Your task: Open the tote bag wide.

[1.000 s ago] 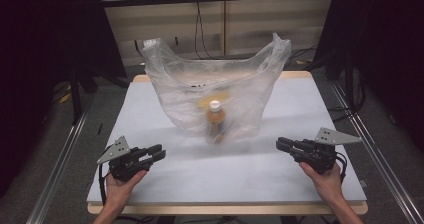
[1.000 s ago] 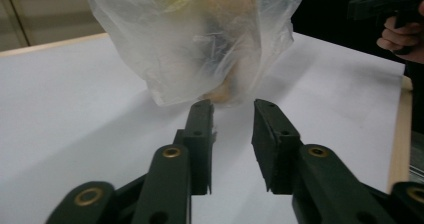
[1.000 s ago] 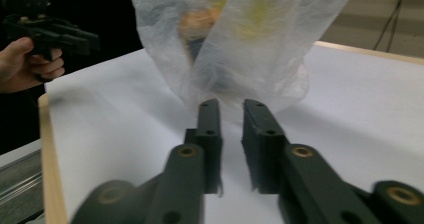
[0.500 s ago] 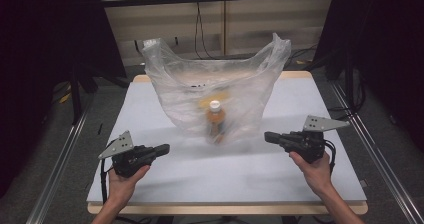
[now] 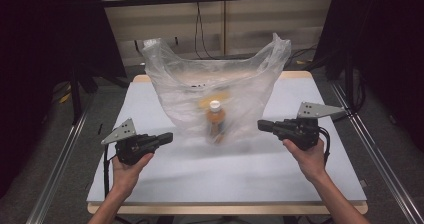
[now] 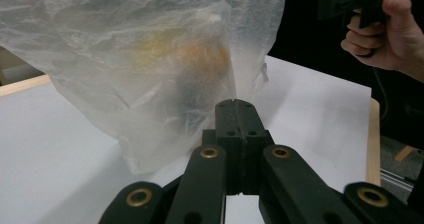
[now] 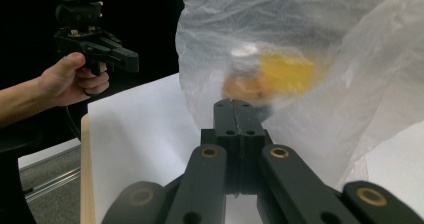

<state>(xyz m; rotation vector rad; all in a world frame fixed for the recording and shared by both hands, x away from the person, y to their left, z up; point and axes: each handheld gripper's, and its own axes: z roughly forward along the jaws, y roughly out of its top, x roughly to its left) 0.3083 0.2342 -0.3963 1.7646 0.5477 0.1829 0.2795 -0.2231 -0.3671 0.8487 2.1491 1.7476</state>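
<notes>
The thin, soft, slippery bag (image 5: pixel 220 96), standing mid-table with a bottle (image 5: pixel 216 121) inside, is best pinched at its handles; left gripper (image 5: pixel 162 138) and right gripper (image 5: pixel 266 125) are closed, empty.

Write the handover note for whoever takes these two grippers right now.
Left gripper: jaws shut, holding nothing, just left of the plastic bag.
Right gripper: jaws shut, holding nothing, close to the bag's right side.
The bag stands open-topped mid-table, its two handles up. Inside stands a bottle with a white cap; something orange shows through the film, too blurred to name.
Done: neither gripper has a grip on the bag.
Left: probably open the jaws and take hold of the bag.
</notes>
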